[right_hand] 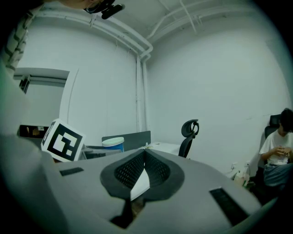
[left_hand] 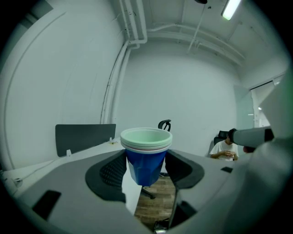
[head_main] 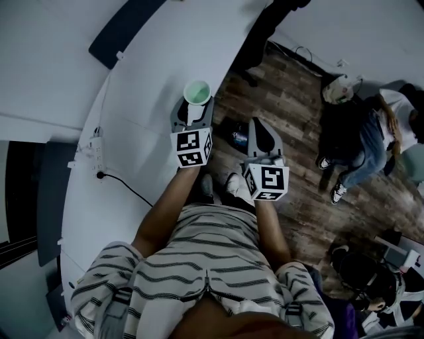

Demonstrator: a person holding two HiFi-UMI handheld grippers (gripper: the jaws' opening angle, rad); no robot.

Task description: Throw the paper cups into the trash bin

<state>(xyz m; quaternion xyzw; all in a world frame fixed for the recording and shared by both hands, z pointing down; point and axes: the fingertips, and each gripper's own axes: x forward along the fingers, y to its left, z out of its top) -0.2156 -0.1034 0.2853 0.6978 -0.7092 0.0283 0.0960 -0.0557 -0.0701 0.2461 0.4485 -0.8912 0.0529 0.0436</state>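
Left gripper clamped on upright stack of paper cups, long axis vertical, at right edge of white table | right gripper jaws together, empty, just right | trash bin: we cannot pick it out

Dim, cool greenish cast in all views. Ceiling tube lamp glares at upper right of left gripper view. Strong fisheye bending, dark vignetted corners. Shadows faint, detail soft.
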